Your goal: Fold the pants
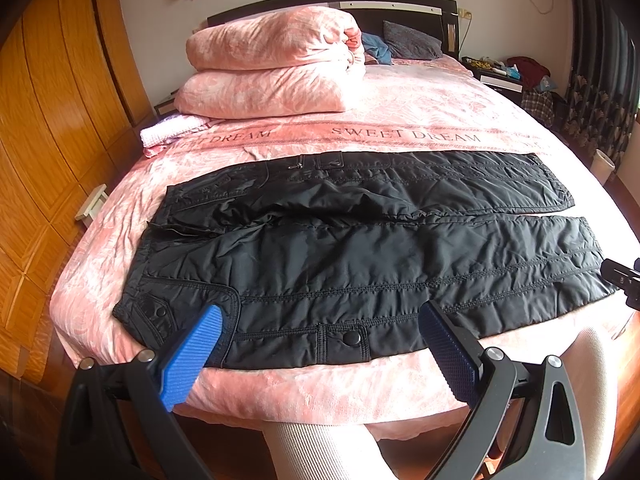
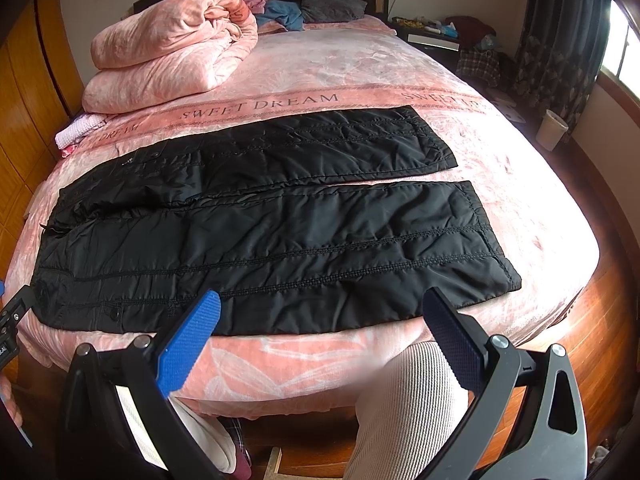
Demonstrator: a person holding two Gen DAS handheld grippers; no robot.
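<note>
Black quilted pants lie flat across the pink bed, waist to the left, both legs stretched to the right with a narrow gap between them. My left gripper hovers open over the near edge of the pants by the waist and a snap pocket, holding nothing. In the right wrist view the same pants fill the middle. My right gripper stands open above the near leg's lower edge, nothing between its blue pads.
A folded pink quilt sits at the head of the bed, with a small pink-white cloth beside it. Wooden wardrobe on the left, a cluttered nightstand and a white bin on the right. A person's legs stand at the bed's foot.
</note>
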